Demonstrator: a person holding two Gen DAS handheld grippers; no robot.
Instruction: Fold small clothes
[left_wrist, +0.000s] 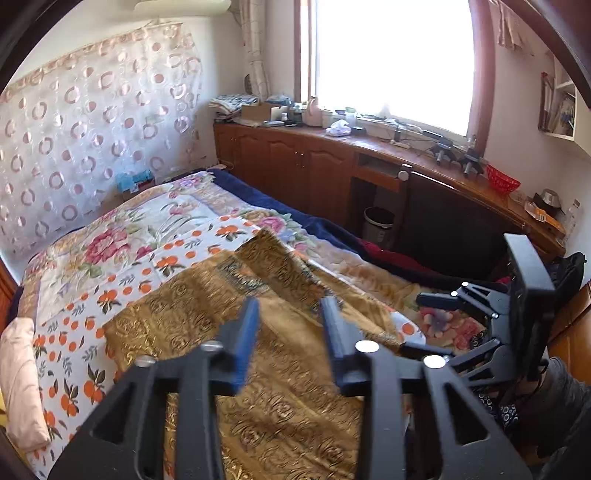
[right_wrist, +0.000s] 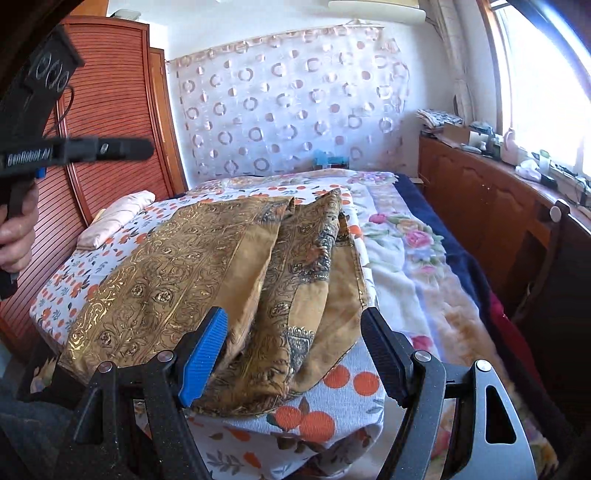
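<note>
A golden-brown patterned garment (left_wrist: 280, 280) (right_wrist: 207, 258) lies in loose folds on an orange-print cloth (left_wrist: 122, 280) (right_wrist: 332, 406) spread over the bed. My left gripper (left_wrist: 290, 308) hovers just above the garment, jaws apart, nothing pinched between its blue pads. My right gripper (right_wrist: 295, 319) stands wide open at the garment's near edge; the fabric lies between and below its fingers, and neither pad presses on it. The right gripper's body (left_wrist: 517, 295) shows at the right of the left wrist view. In the right wrist view, a hand (right_wrist: 14, 232) holds the left gripper (right_wrist: 110, 149) at the upper left.
A floral quilt (right_wrist: 410, 236) covers the bed's right side, with a pink pillow (right_wrist: 118, 218) at the left. Wooden cabinets (left_wrist: 295, 166) with a cluttered top run under the window, a bin (left_wrist: 376, 225) beside them. A slatted wardrobe (right_wrist: 110, 110) stands left.
</note>
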